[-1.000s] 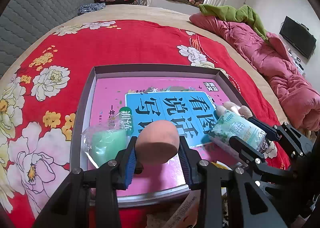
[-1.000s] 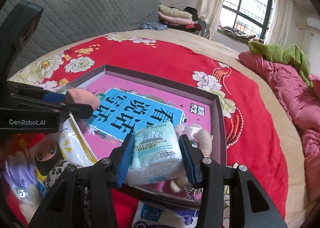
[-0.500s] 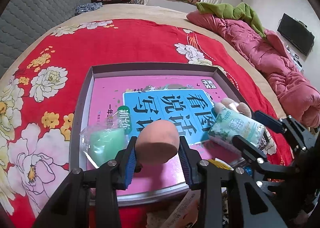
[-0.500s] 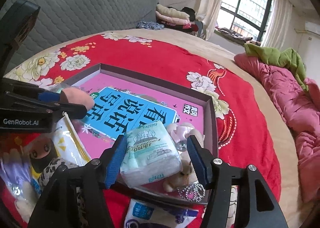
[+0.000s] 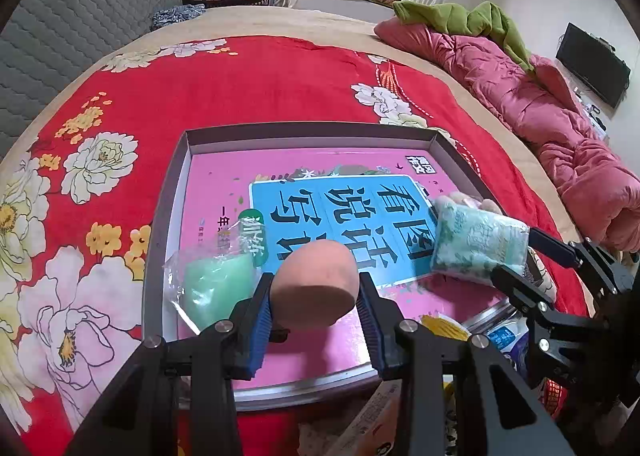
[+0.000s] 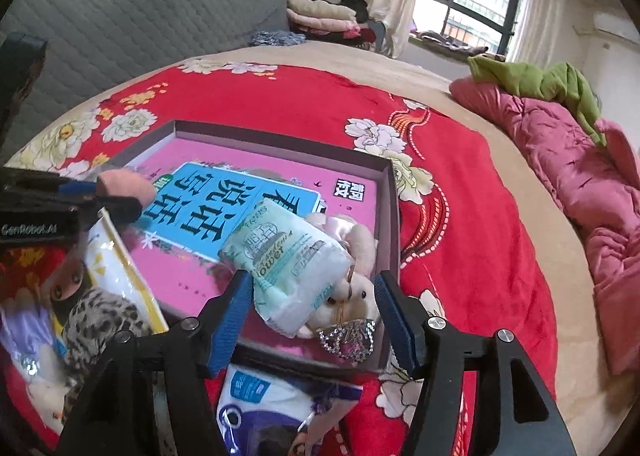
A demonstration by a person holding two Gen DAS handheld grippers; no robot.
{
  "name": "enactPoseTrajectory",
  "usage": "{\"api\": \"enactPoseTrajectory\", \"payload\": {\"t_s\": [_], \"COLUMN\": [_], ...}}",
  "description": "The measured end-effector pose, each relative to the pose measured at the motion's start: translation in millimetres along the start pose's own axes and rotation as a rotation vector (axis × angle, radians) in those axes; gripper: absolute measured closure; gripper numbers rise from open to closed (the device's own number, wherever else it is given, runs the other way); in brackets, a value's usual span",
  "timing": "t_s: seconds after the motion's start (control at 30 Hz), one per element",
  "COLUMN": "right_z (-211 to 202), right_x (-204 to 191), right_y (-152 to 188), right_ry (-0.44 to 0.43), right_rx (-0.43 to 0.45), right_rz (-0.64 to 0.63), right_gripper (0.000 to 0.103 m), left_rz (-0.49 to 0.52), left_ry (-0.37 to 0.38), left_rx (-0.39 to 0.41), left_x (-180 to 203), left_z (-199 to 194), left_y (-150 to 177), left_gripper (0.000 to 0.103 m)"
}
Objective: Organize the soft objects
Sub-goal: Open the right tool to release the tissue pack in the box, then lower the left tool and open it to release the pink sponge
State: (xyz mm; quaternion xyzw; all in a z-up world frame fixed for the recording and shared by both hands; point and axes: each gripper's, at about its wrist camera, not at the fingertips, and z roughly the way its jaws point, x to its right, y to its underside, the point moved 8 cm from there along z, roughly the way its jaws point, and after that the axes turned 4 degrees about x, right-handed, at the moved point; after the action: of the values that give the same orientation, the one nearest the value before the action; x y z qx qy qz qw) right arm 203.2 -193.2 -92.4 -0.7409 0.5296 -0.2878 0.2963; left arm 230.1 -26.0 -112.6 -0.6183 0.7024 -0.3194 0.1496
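- The left gripper (image 5: 315, 294) pinches a peach-coloured sponge egg (image 5: 316, 281) between its blue pads, holding it above the near part of the shallow box (image 5: 168, 216).
- Just left of that gripper, a green sponge in clear wrap (image 5: 214, 288) lies inside the box on the pink book cover (image 5: 224, 176).
- The right gripper (image 6: 314, 302) has its jaws spread; the tissue pack (image 6: 286, 252) sits between them, with a clear gap on the right side, while the left pad is at its edge and contact cannot be told.
- The pack rests in the box's near right corner, leaning on a small plush toy (image 6: 354, 288) with a rhinestone charm (image 6: 348, 340) beside it.
- Outside the box, near the grippers, lie a leopard-print item (image 6: 96, 320), a doll (image 6: 66, 280) and a blue-and-white packet (image 6: 256, 388).
- The box sits on the red floral bedspread (image 6: 280, 100).
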Motion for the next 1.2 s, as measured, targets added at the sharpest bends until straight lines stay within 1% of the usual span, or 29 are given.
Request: {"api": "enactPoseTrajectory", "payload": {"t_s": [0.13, 0.3, 0.4, 0.47, 0.7, 1.0, 1.2], "right_z": [4.8, -4.1, -7.0, -9.1, -14.4, -14.5, -13.8], "right_x": [-6.3, -8.0, -7.6, -6.5, 0.9, 1.3, 2.9], "right_y": [0.5, -4.9, -6.7, -7.6, -12.1, -13.0, -12.7], "right_ry": [-0.009, -0.039, -0.051, -0.058, -0.046, -0.045, -0.045], "right_rx": [-0.006, 0.028, 0.037, 0.044, 0.071, 0.076, 0.072], "right_rz": [-0.014, 0.003, 0.02, 0.035, 0.063, 0.062, 0.067], "right_gripper": [0.038, 0.038, 0.034, 0.033, 0.033, 0.033, 0.033], "left_rz": [0.0, 0.004, 0.003, 0.001, 0.006, 0.017, 0.01], "left_ry": [-0.008, -0.012, -0.014, -0.015, -0.022, -0.021, -0.024], "left_rx": [-0.007, -0.01, -0.015, -0.019, -0.035, -0.08, -0.078], "left_x": [-1.4, -2.0, -3.1, -3.6, -4.2, -3.2, -5.5], "left_z": [2.5, 3.4, 4.6, 4.8, 7.1, 13.4, 12.8], "left_y": [0.6, 1.3, 2.5, 3.0, 5.4, 13.0, 12.5], "left_gripper": [0.063, 0.063, 0.063, 0.063, 0.063, 0.062, 0.057]}}
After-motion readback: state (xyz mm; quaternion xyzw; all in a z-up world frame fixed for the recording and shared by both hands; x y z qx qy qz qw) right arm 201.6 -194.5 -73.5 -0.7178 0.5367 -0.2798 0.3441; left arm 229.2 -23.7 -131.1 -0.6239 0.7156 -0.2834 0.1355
